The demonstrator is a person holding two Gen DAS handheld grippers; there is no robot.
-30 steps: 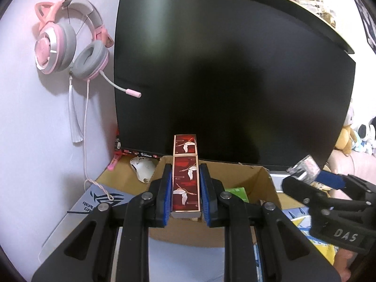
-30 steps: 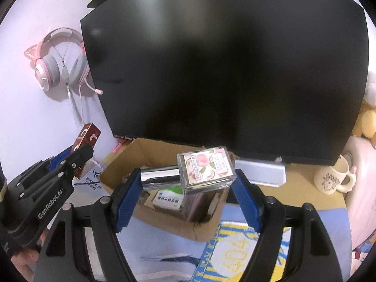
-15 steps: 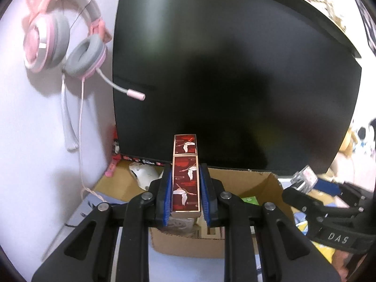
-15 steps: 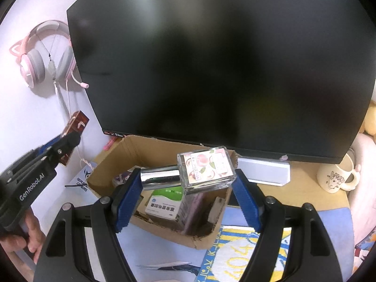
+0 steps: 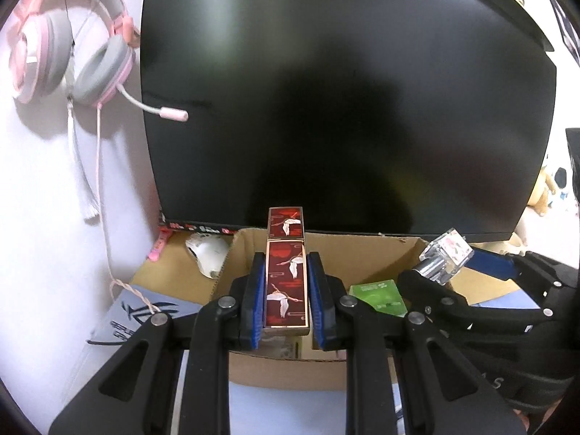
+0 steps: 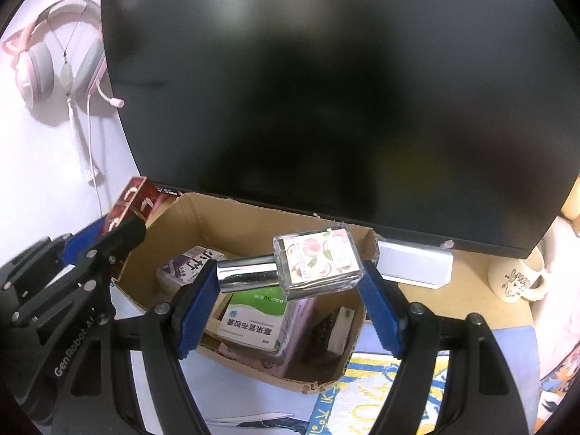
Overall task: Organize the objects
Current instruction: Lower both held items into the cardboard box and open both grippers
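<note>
My left gripper (image 5: 285,279) is shut on a long red box with white cranes (image 5: 286,275) and holds it over the near left part of an open cardboard box (image 5: 362,253). It also shows in the right wrist view (image 6: 127,206). My right gripper (image 6: 288,282) is shut on a clear perfume bottle with a peach label and silver cap (image 6: 315,264), held sideways above the cardboard box (image 6: 203,214). The bottle also shows in the left wrist view (image 5: 446,259). Inside the box lie a green and white medicine carton (image 6: 253,319) and other small packs.
A large black monitor (image 5: 344,101) stands just behind the box. Pink headphones (image 5: 69,61) hang on the wall at left. A white mouse (image 5: 208,253) lies left of the box. A white mug (image 6: 514,279) and a white bar (image 6: 413,264) sit at right.
Both grippers have moved forward and closer to the cardboard box, which now lies under them. Both still hold their objects.
</note>
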